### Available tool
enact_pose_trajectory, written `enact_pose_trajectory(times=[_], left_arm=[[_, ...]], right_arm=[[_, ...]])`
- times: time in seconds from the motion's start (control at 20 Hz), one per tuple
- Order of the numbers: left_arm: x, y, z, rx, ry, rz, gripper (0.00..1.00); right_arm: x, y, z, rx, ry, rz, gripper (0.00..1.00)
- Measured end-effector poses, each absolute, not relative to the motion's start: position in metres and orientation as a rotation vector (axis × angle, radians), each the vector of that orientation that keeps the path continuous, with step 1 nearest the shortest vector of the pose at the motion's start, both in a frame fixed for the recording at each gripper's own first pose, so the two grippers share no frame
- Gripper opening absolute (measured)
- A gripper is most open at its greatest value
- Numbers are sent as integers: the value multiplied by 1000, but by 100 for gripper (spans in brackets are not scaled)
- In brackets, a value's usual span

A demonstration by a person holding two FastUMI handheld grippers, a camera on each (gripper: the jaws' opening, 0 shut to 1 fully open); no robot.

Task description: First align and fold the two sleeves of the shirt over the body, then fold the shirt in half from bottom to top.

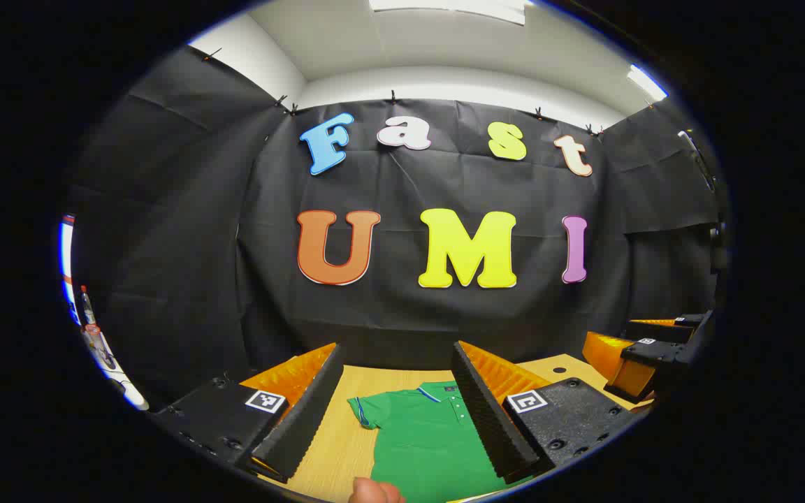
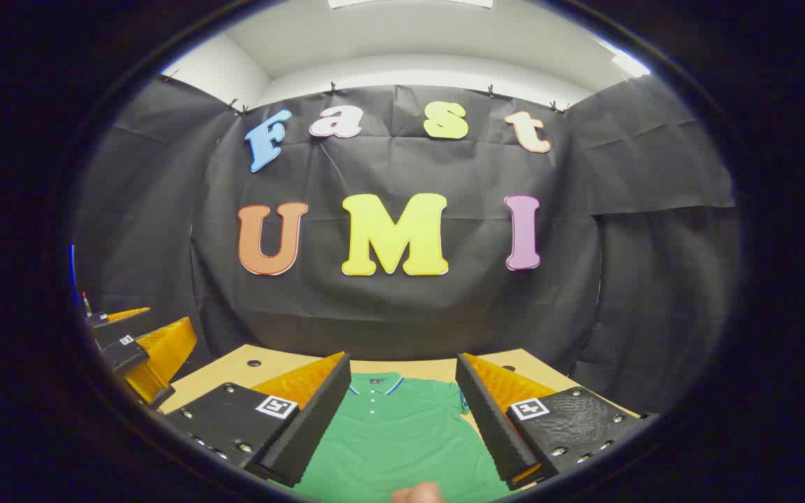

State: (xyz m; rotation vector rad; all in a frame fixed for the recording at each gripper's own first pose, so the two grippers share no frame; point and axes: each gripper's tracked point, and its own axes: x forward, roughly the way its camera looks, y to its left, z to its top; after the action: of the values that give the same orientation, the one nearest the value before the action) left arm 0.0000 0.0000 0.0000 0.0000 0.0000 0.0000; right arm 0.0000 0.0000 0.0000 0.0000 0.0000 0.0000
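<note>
A green polo shirt (image 1: pixel 430 436) with a blue-and-white trimmed collar lies flat on the wooden table (image 1: pixel 336 440), collar toward the far wall. In the left gripper view its left short sleeve (image 1: pixel 364 409) spreads outward. My left gripper (image 1: pixel 397 412) hovers open above the shirt's left half, nothing between its fingers. In the right gripper view the shirt (image 2: pixel 395 436) lies under my right gripper (image 2: pixel 402 409), which is also open and empty over the chest. The right gripper (image 1: pixel 643 356) shows at the right edge of the left gripper view, and the left gripper (image 2: pixel 133 346) at the left edge of the right gripper view.
The table (image 2: pixel 235 374) ends close to the black cloth wall (image 2: pixel 388 314); small holes mark its far corners. A fingertip (image 1: pixel 374 491) shows at the bottom edge of the left gripper view, and another fingertip (image 2: pixel 420 493) at the bottom of the right one.
</note>
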Motion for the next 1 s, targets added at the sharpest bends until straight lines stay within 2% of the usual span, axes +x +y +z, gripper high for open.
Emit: enact_pose_trajectory(times=[0.55, 1.0], left_arm=[[-6, 2, -14, -9, 49, -9, 99], [-5, 0, -9, 9, 37, -7, 99]], right_arm=[[-1, -6, -2, -18, -3, -40, 95], [25, -15, 4, -31, -6, -54, 95]])
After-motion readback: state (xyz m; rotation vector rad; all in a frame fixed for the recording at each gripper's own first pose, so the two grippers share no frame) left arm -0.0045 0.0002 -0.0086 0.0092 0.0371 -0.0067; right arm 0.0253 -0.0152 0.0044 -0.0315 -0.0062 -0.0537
